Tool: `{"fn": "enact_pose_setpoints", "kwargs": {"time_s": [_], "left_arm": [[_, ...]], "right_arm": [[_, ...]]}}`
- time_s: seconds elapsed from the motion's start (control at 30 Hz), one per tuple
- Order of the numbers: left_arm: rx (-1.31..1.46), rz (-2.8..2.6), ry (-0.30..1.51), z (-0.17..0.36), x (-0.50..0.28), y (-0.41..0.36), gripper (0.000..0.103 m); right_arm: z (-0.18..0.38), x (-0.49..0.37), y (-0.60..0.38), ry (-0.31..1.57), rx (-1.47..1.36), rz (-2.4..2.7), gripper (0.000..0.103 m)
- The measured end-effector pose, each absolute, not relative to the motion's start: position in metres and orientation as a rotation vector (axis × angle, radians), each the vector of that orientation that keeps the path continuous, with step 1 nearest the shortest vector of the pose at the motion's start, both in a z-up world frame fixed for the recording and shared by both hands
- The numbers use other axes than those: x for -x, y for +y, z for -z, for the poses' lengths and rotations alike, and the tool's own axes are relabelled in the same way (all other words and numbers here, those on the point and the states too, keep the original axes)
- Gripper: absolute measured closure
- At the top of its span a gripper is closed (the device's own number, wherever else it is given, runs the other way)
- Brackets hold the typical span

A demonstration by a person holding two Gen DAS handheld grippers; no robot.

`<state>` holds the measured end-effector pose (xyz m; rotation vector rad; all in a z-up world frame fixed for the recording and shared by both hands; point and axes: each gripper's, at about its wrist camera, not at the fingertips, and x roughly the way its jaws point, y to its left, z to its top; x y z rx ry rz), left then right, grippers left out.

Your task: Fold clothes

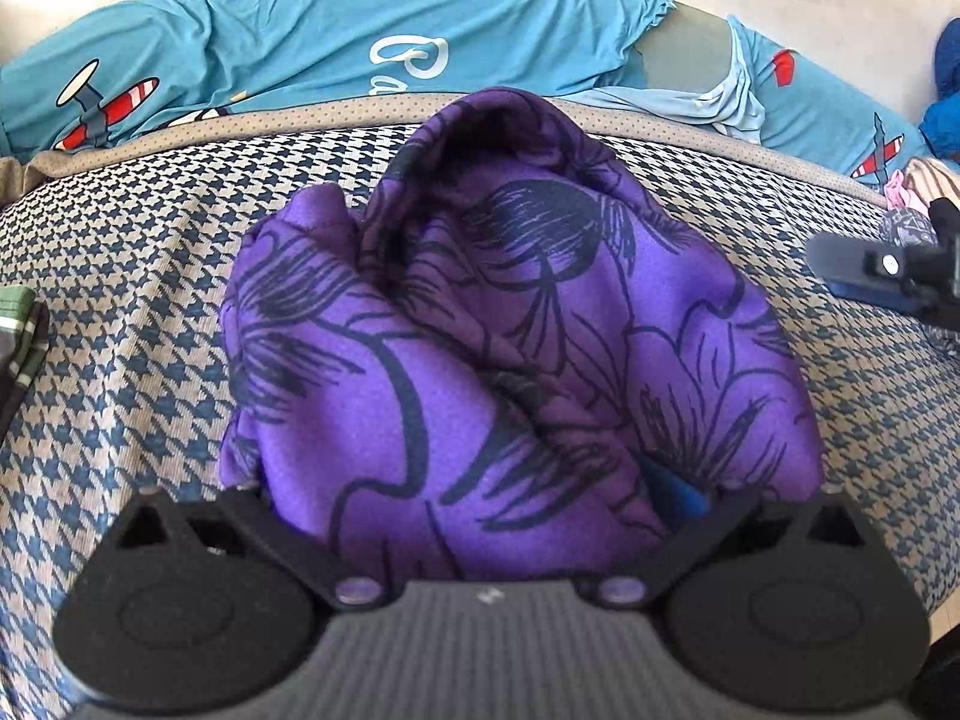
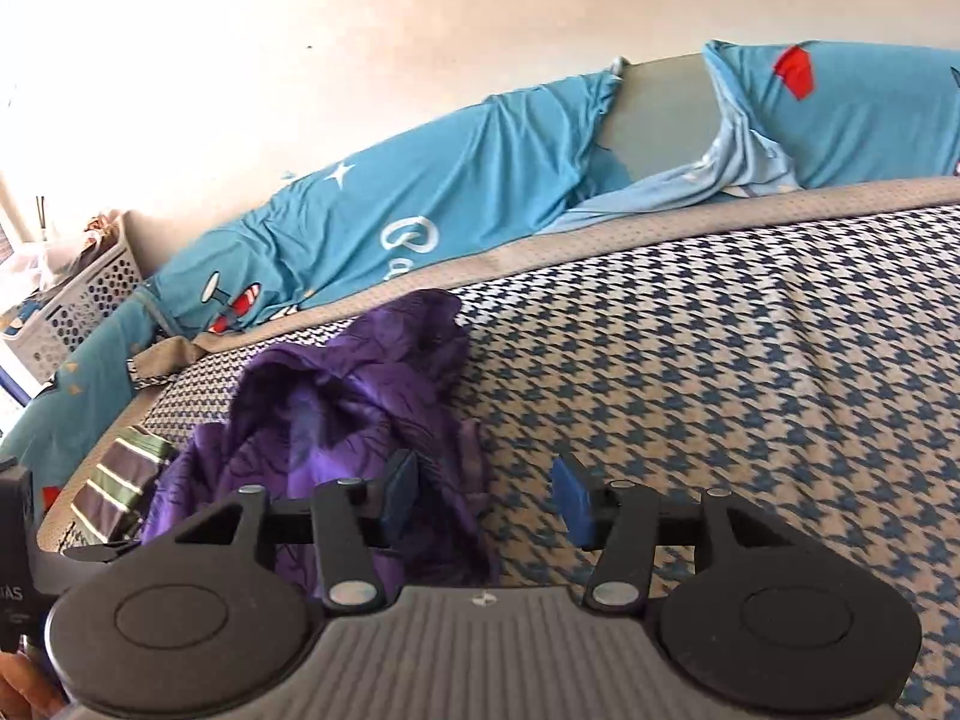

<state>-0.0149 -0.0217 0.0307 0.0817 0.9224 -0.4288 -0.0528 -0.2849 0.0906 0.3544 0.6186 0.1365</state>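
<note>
Purple garment [image 1: 510, 330]: smooth, slightly shiny fabric printed with dark line-drawn flowers, bunched in a soft mound on the bed cover [image 1: 150, 276], a ribbed weave in blue and beige houndstooth. Left gripper [image 1: 480, 516]: black plastic arms buried under the cloth; grip cannot be told. Right gripper [image 2: 489, 495]: flat blue pads parted, nothing between them, just beside the garment's edge. Blue pillow [image 1: 360, 42]: wrinkled, airplane print, behind.

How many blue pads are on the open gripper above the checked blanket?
2, both on the right gripper: one pad in front of the purple cloth, the other pad over the checked blanket. None seems hidden.
</note>
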Motion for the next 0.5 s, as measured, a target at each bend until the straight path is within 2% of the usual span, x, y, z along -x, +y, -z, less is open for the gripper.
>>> {"fn": "enact_pose_setpoints", "kwargs": {"time_s": [0.03,0.1,0.17,0.5], "left_arm": [[-0.082,0.432,0.923,-0.031,0.015,-0.022,0.0],[-0.082,0.438,0.924,-0.031,0.015,-0.021,0.0],[-0.09,0.446,0.923,-0.031,0.017,-0.022,0.0],[-0.124,0.491,0.918,-0.03,0.021,-0.023,0.0]], "right_arm": [[-0.09,0.049,-0.281,0.61,-0.354,-0.157,0.05],[-0.089,0.041,-0.273,0.595,-0.35,-0.184,0.037],[-0.087,0.031,-0.265,0.591,-0.338,-0.193,0.033],[-0.071,-0.019,-0.236,0.616,-0.297,-0.253,0.03]]}}
